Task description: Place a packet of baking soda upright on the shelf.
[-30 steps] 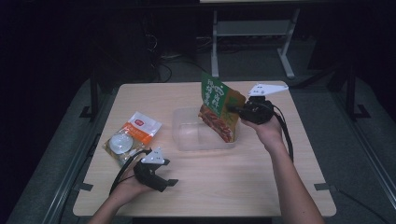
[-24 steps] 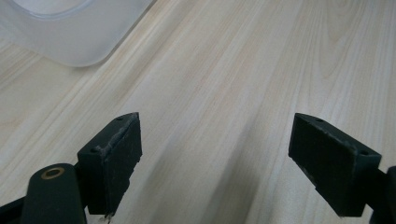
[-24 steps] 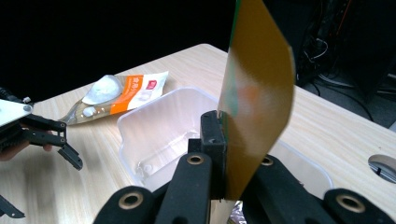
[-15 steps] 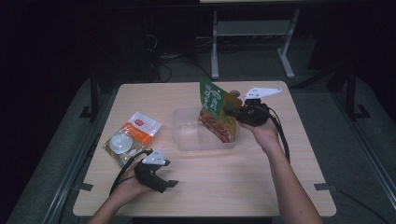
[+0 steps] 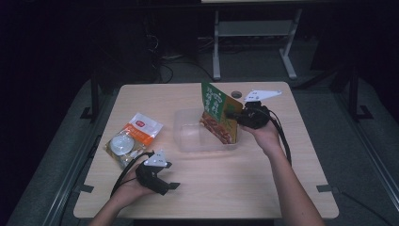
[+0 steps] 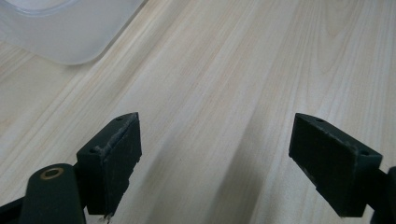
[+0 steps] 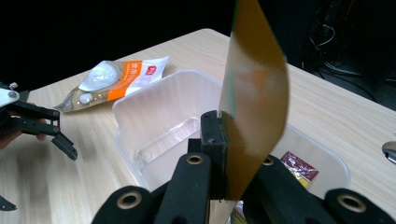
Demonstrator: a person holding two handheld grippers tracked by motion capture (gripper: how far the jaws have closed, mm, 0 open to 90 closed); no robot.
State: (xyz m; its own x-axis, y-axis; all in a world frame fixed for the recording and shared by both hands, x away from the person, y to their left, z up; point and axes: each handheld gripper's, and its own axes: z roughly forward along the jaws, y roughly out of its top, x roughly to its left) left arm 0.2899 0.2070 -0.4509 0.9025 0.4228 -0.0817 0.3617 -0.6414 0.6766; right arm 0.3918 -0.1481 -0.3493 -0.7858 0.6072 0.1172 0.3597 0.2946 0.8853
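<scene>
Pouch (image 5: 218,114) pinched in right gripper (image 7: 224,154) jaws, bottom edge prob. inside container (image 5: 188,136), hidden.

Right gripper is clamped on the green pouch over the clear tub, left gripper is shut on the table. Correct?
Not quite. The left gripper is open: the left gripper view shows its jaws wide apart with bare table between them. The rest holds: the right gripper is clamped on the green pouch over the clear tub, as the high view shows.
</scene>
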